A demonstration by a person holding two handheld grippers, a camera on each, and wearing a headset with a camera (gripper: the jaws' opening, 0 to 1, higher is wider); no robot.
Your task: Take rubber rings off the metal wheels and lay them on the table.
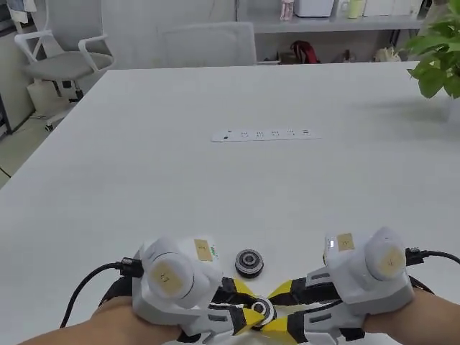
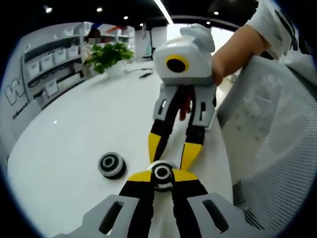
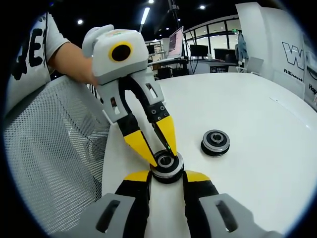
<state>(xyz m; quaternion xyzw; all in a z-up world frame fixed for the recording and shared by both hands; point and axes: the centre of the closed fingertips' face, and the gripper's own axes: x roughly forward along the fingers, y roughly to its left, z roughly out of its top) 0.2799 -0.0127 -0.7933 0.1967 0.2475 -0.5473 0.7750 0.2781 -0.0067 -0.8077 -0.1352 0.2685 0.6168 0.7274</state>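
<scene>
Left gripper [image 2: 162, 174], right gripper [image 3: 167, 173] clamp 1 wheel [image 1: 260, 310]; 2nd wheel [image 1: 249, 262] beside.

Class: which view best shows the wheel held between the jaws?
The right gripper view: the wheel sits close and large, with its rim and hub clear. The left gripper view shows it smaller. In the head view it is tiny, crowded by the jaws.

Head cam: high, looks fwd/down over table [image 1: 215, 201]; wheel [image 1: 259, 310] at 6 o'clock. Both gripper cams low, v. close, facing each other, sharing that wheel & second wheel [image 1: 249, 262].
</scene>
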